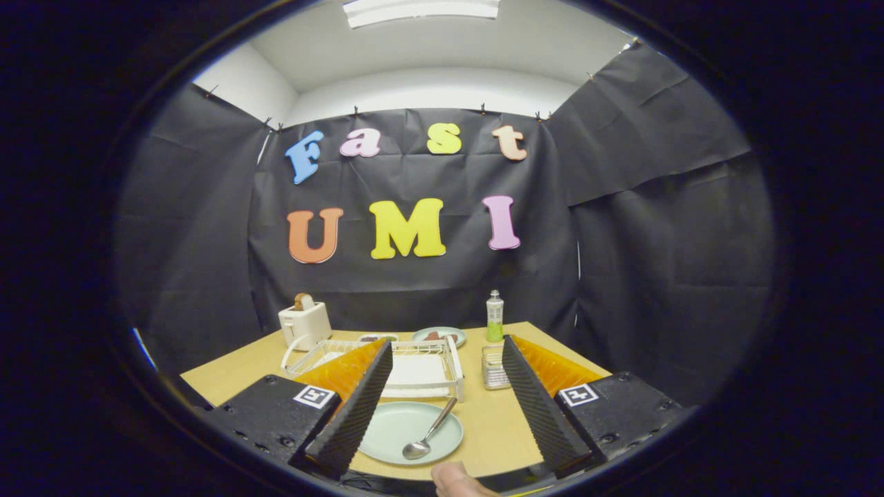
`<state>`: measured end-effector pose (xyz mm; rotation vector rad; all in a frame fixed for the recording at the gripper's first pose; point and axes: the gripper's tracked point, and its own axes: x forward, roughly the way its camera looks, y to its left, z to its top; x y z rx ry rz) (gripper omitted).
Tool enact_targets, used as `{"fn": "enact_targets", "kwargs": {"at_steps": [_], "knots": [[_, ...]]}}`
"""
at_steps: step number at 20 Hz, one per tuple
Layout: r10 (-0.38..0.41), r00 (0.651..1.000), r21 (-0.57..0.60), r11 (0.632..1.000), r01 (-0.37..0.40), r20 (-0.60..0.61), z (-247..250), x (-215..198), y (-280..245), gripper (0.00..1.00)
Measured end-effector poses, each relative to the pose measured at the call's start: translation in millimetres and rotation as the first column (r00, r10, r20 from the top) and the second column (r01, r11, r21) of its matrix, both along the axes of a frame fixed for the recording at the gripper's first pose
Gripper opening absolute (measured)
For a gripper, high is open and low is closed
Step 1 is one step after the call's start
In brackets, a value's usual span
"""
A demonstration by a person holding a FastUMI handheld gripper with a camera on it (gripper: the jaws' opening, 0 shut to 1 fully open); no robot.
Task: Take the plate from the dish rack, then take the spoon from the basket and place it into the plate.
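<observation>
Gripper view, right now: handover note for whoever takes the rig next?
Gripper: open, holding nothing, fingers spread either side of the plate.
Plate: on the table, just in front of the dish rack.
Spoon: bowl in the plate, handle leaning over its rim toward the rack.
Basket: beside the rack.
Done: plate out, spoon placed.
Left: nothing apparent, just back away.

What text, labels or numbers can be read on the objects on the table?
Bottle: label too small to read.
Toaster, dish rack, plate, spoon: no text visible.
Gripper: open, plate between its fingers; square coded markers, no words.
</observation>
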<state>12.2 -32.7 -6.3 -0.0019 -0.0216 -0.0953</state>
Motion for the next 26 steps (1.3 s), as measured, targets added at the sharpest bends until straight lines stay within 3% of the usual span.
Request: {"fn": "enact_targets", "kwargs": {"at_steps": [9,16,26], "knots": [[0.08,0.996,-0.047,0.996,-0.078,0.044,19,-40,23,1.0],[0.135,0.991,0.014,0.991,-0.135,0.006,11,-45,28,1.0],[0.133,0.991,-0.004,0.991,-0.133,-0.002,9,-39,26,1.0]]}}
